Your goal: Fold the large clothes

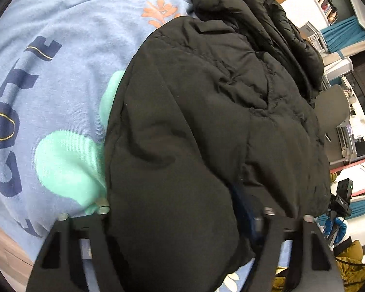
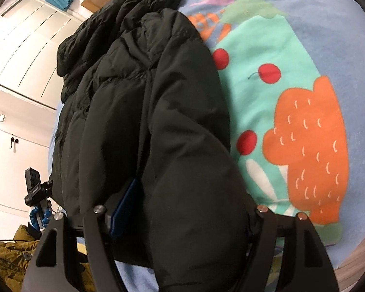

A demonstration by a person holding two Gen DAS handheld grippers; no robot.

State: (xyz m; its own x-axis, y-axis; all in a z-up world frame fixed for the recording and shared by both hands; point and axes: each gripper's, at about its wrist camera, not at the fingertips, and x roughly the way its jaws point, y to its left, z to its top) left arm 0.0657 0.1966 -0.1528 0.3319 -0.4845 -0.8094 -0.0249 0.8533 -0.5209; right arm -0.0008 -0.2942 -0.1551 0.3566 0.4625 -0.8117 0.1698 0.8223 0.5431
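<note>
A black puffer jacket (image 1: 206, 112) lies on a light blue printed bedsheet (image 1: 60, 48), folded lengthwise, its hood at the far end. My left gripper (image 1: 182, 219) has its fingers spread around the jacket's near left hem, and the fabric bulges between them. In the right wrist view the same jacket (image 2: 146, 121) fills the centre on the sheet (image 2: 304, 73). My right gripper (image 2: 180, 211) straddles the near right hem in the same way, fabric between its fingers. The right gripper also shows in the left wrist view (image 1: 338, 209), and the left gripper in the right wrist view (image 2: 36, 194).
A mustard yellow garment (image 2: 9, 255) lies off the near edge of the bed, also in the left wrist view (image 1: 350, 265). White wardrobe doors (image 2: 24, 48) stand to one side. Shelves and a desk area (image 1: 348, 85) lie beyond the bed. Wooden floor (image 1: 9, 243) shows below the sheet edge.
</note>
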